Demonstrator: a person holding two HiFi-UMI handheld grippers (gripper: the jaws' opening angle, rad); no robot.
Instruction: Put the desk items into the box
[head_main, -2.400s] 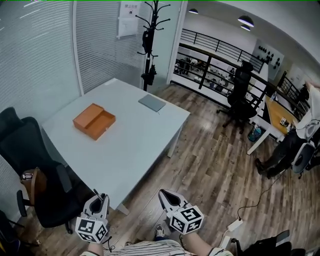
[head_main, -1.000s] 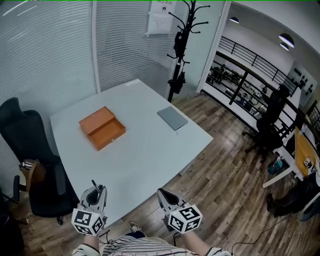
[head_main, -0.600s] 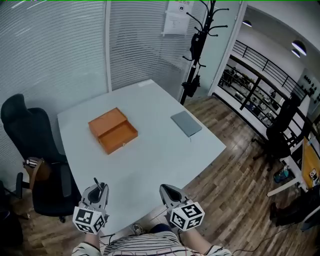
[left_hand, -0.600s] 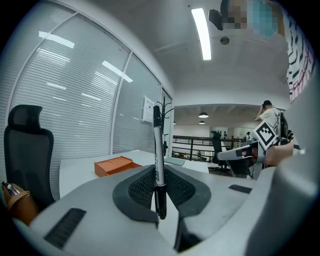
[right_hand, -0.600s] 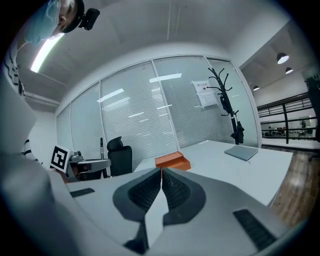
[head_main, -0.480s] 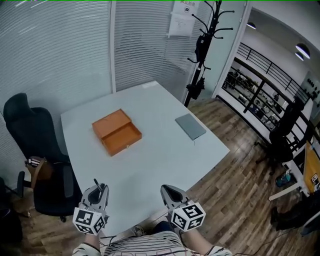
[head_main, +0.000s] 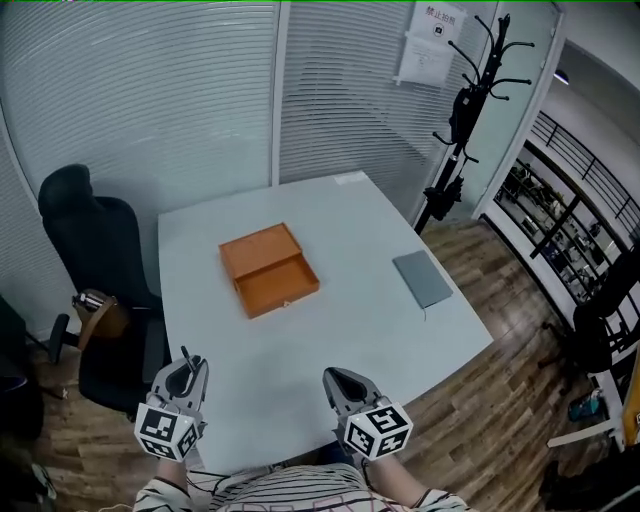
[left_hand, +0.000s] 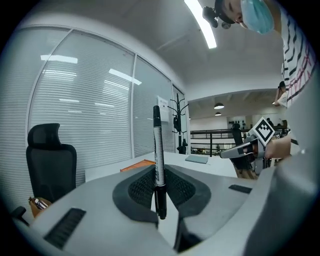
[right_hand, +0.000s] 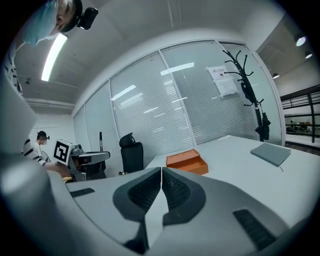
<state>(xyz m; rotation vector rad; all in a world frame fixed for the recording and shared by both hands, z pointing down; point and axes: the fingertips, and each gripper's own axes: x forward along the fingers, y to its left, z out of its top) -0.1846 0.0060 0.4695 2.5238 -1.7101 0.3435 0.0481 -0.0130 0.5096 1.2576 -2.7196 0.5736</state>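
An open orange box (head_main: 269, 270) lies near the middle of the white table (head_main: 350, 340); it also shows in the right gripper view (right_hand: 186, 161) and as a sliver in the left gripper view (left_hand: 137, 165). A grey notebook (head_main: 423, 279) (right_hand: 270, 153) lies toward the table's right edge. My left gripper (head_main: 186, 376) (left_hand: 159, 186) is shut on a black pen (left_hand: 158, 160) that stands upright between its jaws. My right gripper (head_main: 342, 385) (right_hand: 161, 183) is shut with nothing in it. Both hover at the table's near edge, well short of the box.
A black office chair (head_main: 95, 260) stands at the table's left side. A coat stand (head_main: 465, 110) rises past the far right corner. Glass walls with blinds close the back. Wooden floor (head_main: 530, 400) lies to the right of the table.
The head view has swung and come closer: the table and box now sit more centred and nearer. Both grippers keep their place at the bottom of the view, jaws unchanged.
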